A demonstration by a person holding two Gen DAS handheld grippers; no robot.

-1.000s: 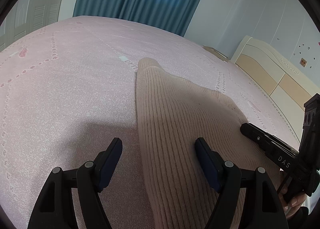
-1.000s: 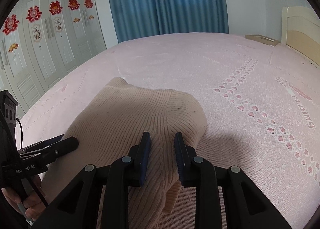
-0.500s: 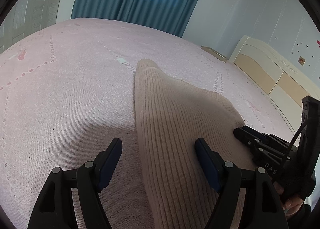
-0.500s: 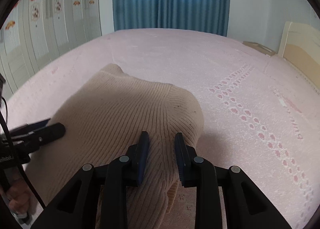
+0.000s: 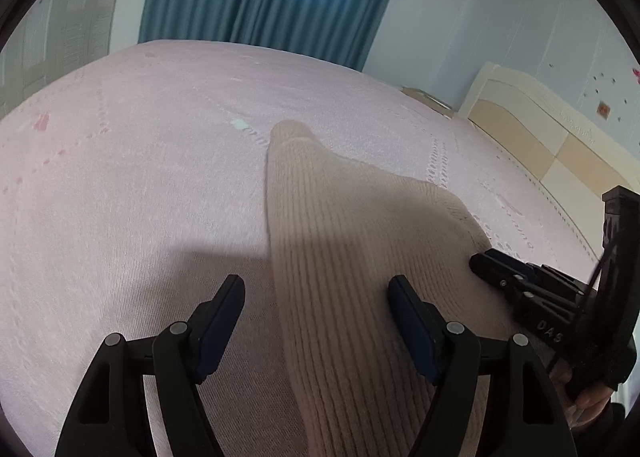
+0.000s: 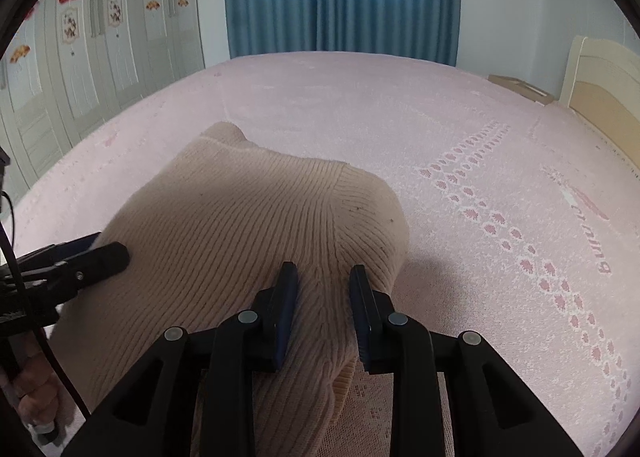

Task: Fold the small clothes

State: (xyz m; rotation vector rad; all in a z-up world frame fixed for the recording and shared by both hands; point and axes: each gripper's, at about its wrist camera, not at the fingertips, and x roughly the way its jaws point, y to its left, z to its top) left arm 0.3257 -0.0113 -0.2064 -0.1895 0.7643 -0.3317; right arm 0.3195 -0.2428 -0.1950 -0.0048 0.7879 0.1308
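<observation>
A: Where's the beige ribbed knit garment [image 6: 240, 241]?

B: Lying on the pink patterned bedspread [image 6: 460, 145], towards the near edge of the bed, well short of the cream headboard [image 5: 532, 133].

A: And the grippers?

B: The right gripper [image 6: 324, 289] has narrowed its jaws onto a raised ridge of knit. The left gripper [image 5: 316, 309] is spread wide, straddling the garment's left edge, holding nothing.

A: Risk?

B: I'd say the pinch catches only the top layer. Lifting would then peel the layers apart and skew the fold. The loose knit could also slip out.
</observation>
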